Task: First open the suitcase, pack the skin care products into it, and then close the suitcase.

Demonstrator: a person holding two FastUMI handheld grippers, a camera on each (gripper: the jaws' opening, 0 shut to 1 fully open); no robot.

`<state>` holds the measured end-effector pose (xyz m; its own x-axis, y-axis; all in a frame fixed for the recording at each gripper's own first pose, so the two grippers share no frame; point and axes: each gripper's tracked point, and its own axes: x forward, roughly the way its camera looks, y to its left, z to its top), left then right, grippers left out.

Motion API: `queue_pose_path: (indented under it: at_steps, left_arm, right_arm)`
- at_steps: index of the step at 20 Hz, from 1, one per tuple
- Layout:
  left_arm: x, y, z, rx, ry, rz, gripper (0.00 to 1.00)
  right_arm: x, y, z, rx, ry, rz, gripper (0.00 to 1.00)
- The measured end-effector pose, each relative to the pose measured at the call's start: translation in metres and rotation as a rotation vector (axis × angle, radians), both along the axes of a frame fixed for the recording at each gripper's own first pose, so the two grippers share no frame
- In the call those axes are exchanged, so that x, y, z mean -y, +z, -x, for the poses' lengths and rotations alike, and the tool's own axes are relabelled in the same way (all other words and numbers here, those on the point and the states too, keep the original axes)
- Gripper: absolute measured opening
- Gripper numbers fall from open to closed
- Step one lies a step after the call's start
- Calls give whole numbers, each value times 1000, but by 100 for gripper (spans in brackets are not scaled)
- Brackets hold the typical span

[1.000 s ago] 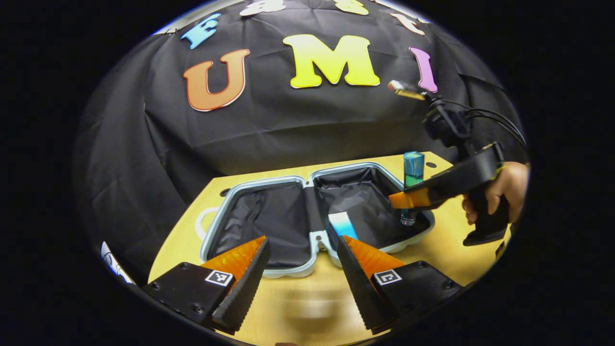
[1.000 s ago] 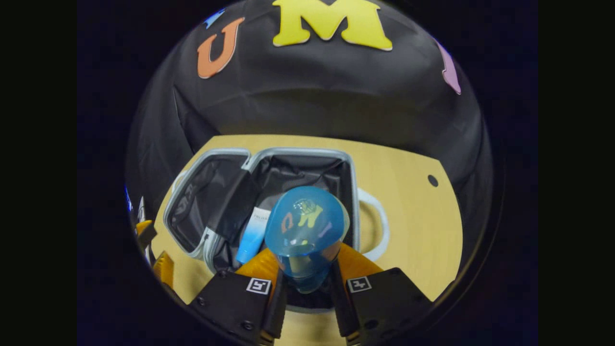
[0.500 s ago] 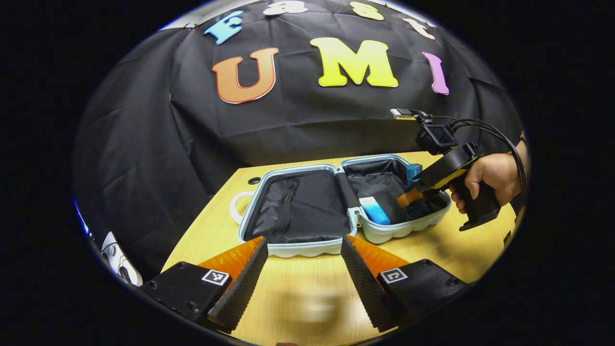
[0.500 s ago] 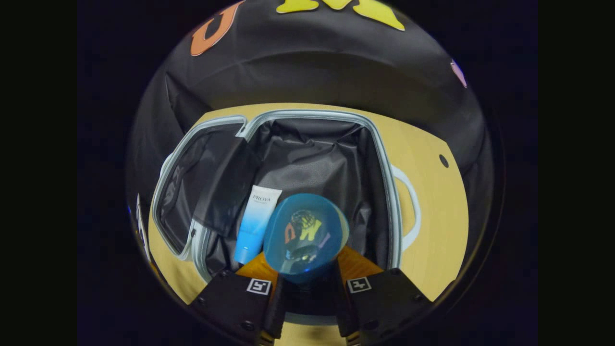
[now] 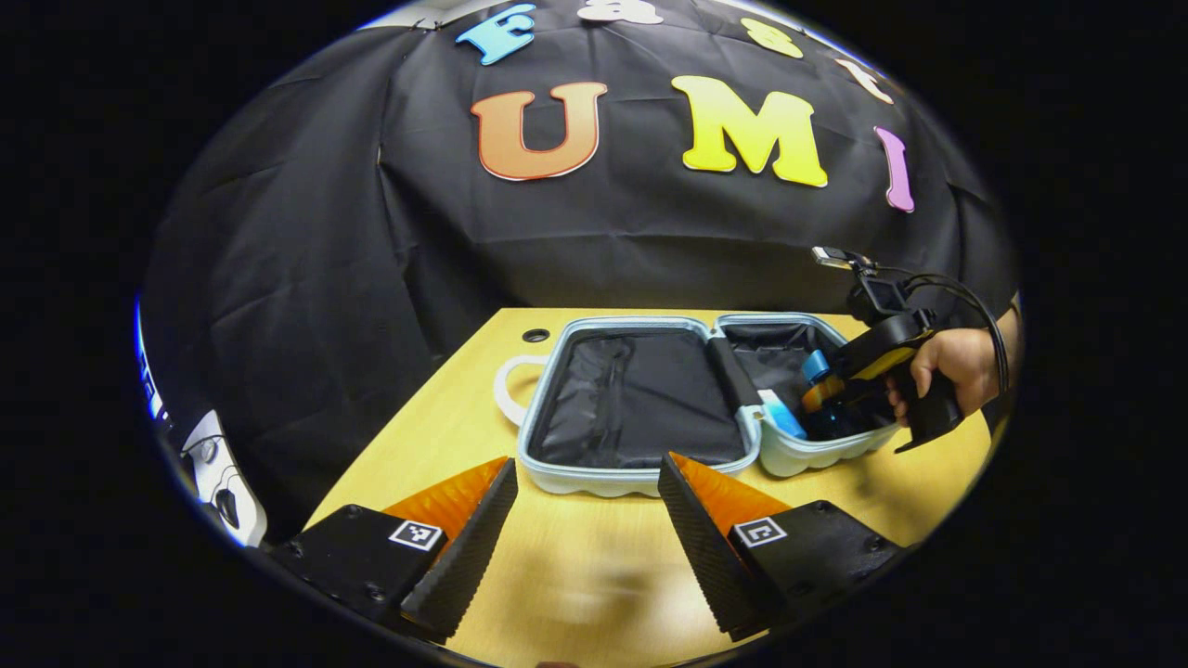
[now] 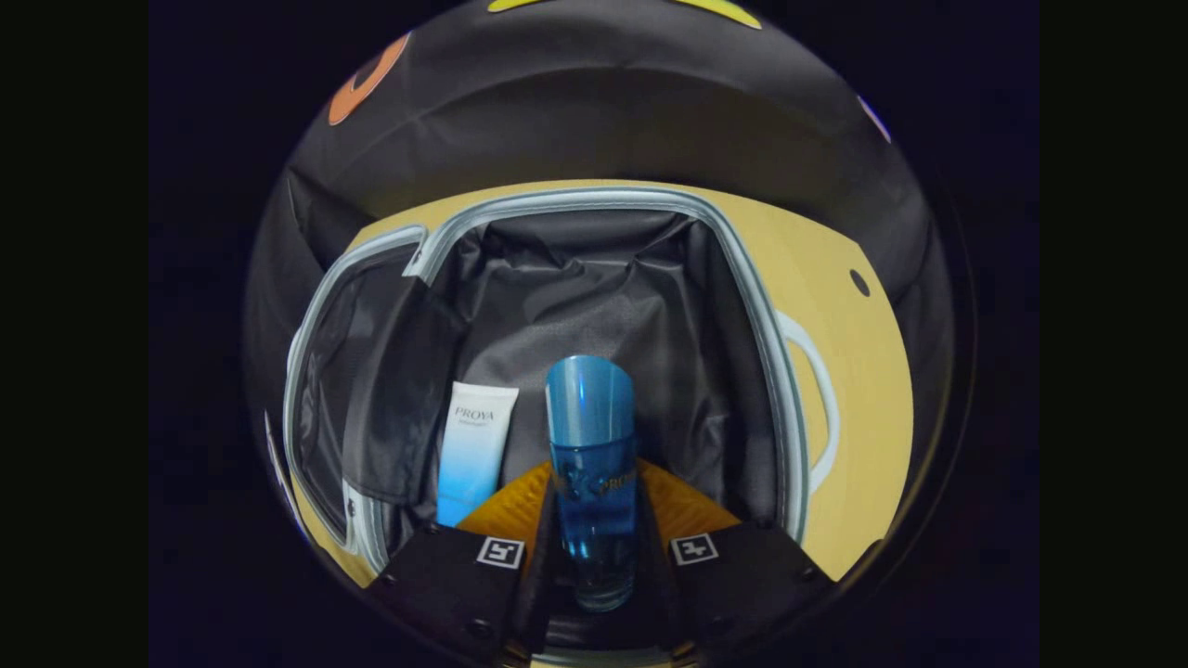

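The blue bottle [image 6: 591, 464] lies lengthwise between the fingers of the right gripper [image 6: 592, 557], pinched on both sides low on its body, with its rounded far end pointing into the right-hand half of the open suitcase [image 6: 742, 306]. It looks like clear, hard-walled plastic or glass with liquid inside — so probably stiff, smooth and somewhat slippery, and weighty for its size; a hold across the straight cylindrical middle seems safer than one near the tapered end, where it could squirt out of the pads. If it is glass, it would be better set down on the lining than dropped. Just to its left, already resting on the dark fabric lining, is a pale blue-and-white tube [image 6: 471, 445]; that one looks soft and light, likely to give under a squeeze, and best taken across its flat body. The lining itself is loose and wrinkled, so things laid on it may settle or roll a little. In the left gripper view the same suitcase [image 5: 594, 478] lies opened flat on the table [image 5: 445, 408], both halves up, its white handle [image 5: 506, 390] toward the booth wall, and the right gripper [image 5: 821, 394] reaches into the far half with a hand [image 5: 951, 366] on its grip. The left gripper [image 5: 585, 520] hangs above the table nearer the camera — fingers spread, holding nothing.
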<state>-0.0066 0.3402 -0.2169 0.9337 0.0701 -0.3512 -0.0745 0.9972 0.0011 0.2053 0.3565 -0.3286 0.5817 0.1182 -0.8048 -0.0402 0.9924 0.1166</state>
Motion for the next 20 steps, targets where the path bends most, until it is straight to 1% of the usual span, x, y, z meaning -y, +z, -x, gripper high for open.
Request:
queue_pose_path:
  at_steps: [2,3,6,7,8,9,10,11,12,13,15,16,17,20]
  left_arm:
    - [-19,-2,-5,-1,20,18,98]
    - [-28,-3,-7,1,38,44,98]
    - [-53,-5,-14,-4,97,169,98]
    - [-59,-5,-18,-4,112,194,98]
    - [-68,-6,-23,-1,131,203,98]
    - [-75,-9,-30,-10,147,212,98]
    - [-86,-10,-37,-9,174,214,98]
    - [-93,-12,-45,-5,179,231,97]
    - [-96,-14,-52,-4,166,261,97]
    - [-99,-15,-59,-2,160,299,96]
    - [-102,-23,-78,-16,161,401,96]
    - [-110,-27,-84,-19,193,424,97]
    - [-117,-30,-94,-14,227,456,99]
    - [-120,-43,-120,-1,244,638,98]
  right_arm:
    - [-1,0,0,-2,-22,-2,41]
    - [-1,0,1,-6,-27,-10,42]
    - [-1,-1,1,-4,-35,-13,45]
    - [0,-1,1,-3,-34,-6,45]
    - [-4,1,1,-7,-23,-24,45]
    - [-9,2,3,-10,0,-35,48]
    - [-9,3,3,-16,14,-20,58]
    - [-5,6,5,-13,22,-1,67]
    - [-4,13,6,1,22,-6,71]
    - [-4,21,8,13,19,-22,76]
    - [1,36,18,18,26,-43,81]
    - [3,48,25,28,39,-64,80]
    - [5,62,34,45,48,-92,81]
    - [23,109,68,108,62,-170,80]
